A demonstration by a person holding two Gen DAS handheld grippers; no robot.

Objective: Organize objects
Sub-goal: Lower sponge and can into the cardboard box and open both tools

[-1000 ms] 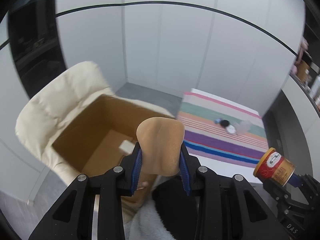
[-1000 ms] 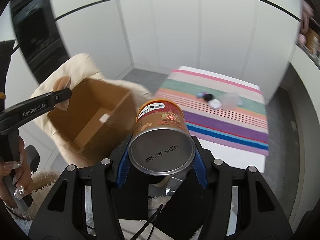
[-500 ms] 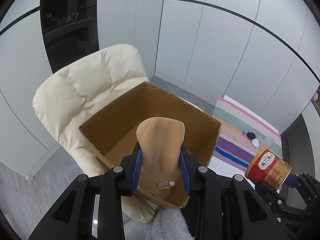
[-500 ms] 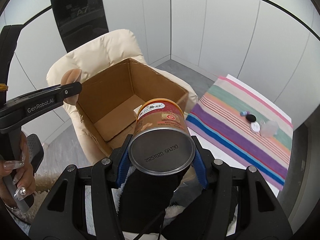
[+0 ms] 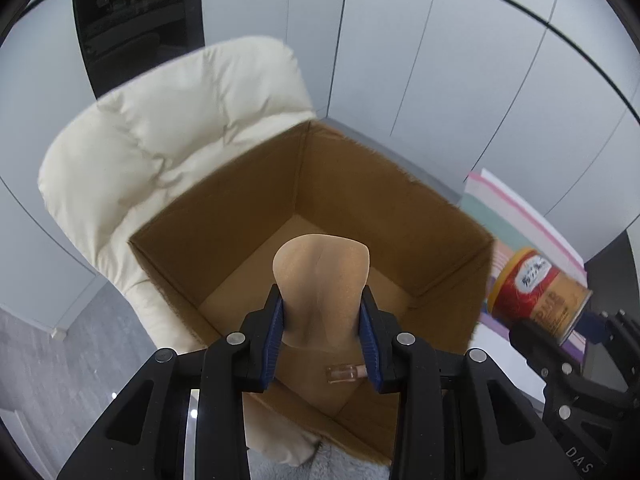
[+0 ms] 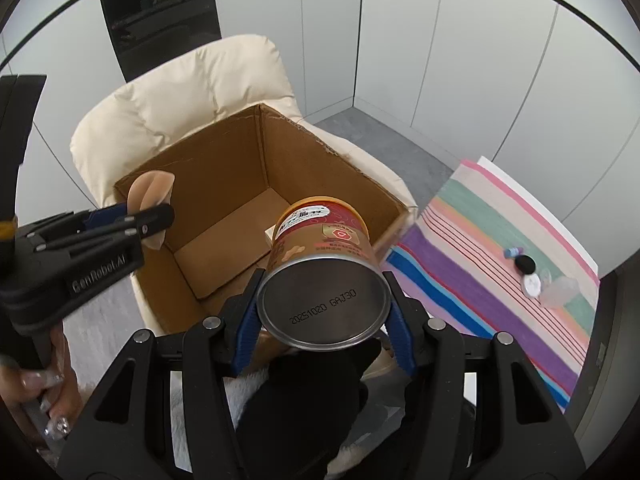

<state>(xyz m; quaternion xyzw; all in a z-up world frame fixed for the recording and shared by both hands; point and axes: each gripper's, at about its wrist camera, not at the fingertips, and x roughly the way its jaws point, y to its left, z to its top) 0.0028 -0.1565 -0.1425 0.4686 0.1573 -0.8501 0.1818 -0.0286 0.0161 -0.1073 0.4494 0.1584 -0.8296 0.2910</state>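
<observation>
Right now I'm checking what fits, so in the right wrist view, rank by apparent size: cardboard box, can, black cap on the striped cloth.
1. cardboard box
2. can, though its nearness to the camera inflates it
3. black cap

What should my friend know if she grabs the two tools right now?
Left tool: shut on the tan soft pad, over the open brown cardboard box on the cream padded chair.
Right tool: shut on the red and gold round tin can, at the box's near edge.
Done: a small clear bottle lies in the box.
Left: drop both in; small bits wait on the striped cloth.
</observation>
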